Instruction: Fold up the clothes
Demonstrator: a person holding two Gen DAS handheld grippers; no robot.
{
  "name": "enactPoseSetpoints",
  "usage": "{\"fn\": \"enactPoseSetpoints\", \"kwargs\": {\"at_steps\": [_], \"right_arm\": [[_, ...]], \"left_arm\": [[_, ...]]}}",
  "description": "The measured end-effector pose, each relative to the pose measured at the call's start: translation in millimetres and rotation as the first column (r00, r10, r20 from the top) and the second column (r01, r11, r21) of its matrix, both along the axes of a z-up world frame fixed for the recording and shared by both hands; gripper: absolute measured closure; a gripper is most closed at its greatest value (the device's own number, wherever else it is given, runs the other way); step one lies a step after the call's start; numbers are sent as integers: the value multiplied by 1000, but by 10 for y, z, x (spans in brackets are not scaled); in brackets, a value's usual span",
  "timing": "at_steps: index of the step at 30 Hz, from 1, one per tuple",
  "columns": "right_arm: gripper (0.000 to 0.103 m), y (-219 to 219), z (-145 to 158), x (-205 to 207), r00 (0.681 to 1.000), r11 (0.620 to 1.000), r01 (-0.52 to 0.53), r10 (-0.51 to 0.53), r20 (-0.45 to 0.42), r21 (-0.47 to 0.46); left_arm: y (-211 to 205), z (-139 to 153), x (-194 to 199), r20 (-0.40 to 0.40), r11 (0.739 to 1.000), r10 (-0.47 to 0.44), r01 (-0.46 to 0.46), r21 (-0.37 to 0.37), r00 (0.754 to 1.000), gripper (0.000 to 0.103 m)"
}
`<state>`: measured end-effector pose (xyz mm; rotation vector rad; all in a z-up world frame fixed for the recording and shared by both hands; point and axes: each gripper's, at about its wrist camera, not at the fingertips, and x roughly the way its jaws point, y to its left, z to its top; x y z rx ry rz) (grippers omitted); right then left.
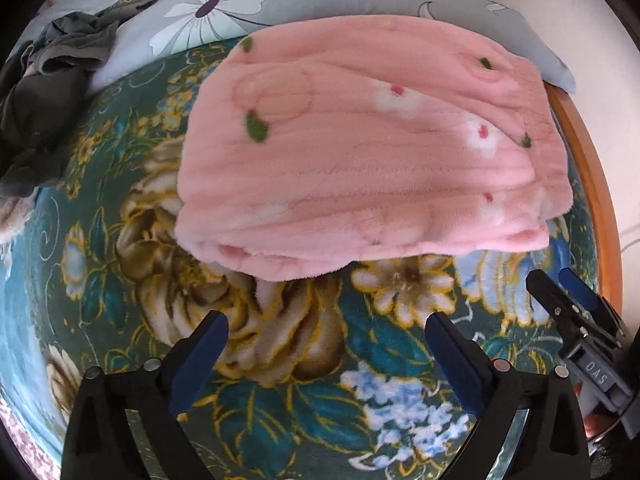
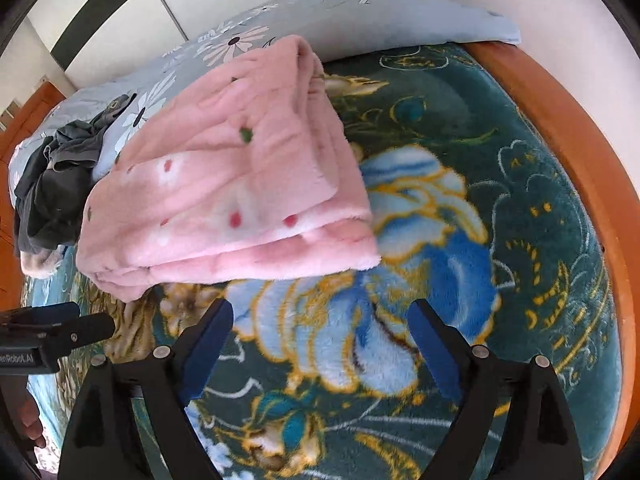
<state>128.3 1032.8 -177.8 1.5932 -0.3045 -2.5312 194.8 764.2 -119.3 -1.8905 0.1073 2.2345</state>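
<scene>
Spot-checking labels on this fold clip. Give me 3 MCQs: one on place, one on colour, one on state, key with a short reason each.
1. Where does the dark grey clothes pile lie relative to the pink garment in the left wrist view?
A. To its left
B. On top of it
C. Under it

2. What colour are the spots in the white flowers on the pink garment?
A. Blue
B. Red
C. Yellow

3. What state is the left tool in?
A. Shut on the pink garment
B. Open, holding nothing
C. Shut on the floral blanket

Key: 1 A, the pile sits apart at the left edge. 2 B, red dots show in the white blooms. 3 B, only blanket shows between its spread fingers.
</scene>
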Motion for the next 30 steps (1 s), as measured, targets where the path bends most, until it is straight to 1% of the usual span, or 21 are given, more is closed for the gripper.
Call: {"fn": "enactPoseSetpoints", "kwargs": {"at_steps": [2, 5, 7, 10, 14, 16, 17, 20, 23, 30], "right_arm": [[13, -48, -65, -85, 1000, 1000, -24, 24, -5, 5], [13, -102, -130, -156, 998, 998, -61, 61, -6, 7], [13, -135, -175, -201, 996, 996, -88, 88, -7, 6], [13, -181, -213, -271, 993, 993, -119, 119, -10, 4], [13, -214, -220, -331, 989, 989, -145, 145, -29, -2], [13, -225, -236, -349, 987, 988, -156, 156, -32, 0], [12, -230, -245, -358, 986, 987, -161, 161, -33, 1], [4, -271, -269, -373, 982, 983, -186, 186, -32, 8], [3, -331, -296, -380, 975, 975, -217, 219, -29, 37], [0, -334, -307, -423, 978, 979, -203, 204, -36, 23]], "left_arm": [[11, -34, -21, 2, 1000, 11, -11, 9, 1000, 3], [19, -114, -43, 17, 1000, 22, -23, 3, 1000, 4], [10, -121, -43, 8, 999, 37, -37, 7, 999, 4], [21, -98, -30, -25, 999, 41, -42, -8, 999, 3], [32, -124, -39, -18, 999, 37, -38, -25, 999, 3], [13, -142, -45, -18, 998, 53, -54, -32, 998, 2], [-2, -166, -55, -12, 997, 64, -64, -38, 998, 1], [-19, -256, -63, 8, 995, 88, -87, -56, 996, 0], [-12, -323, -51, 23, 994, 94, -92, -61, 995, 0], [63, -402, -71, 42, 995, 76, -73, -64, 996, 0]]}}
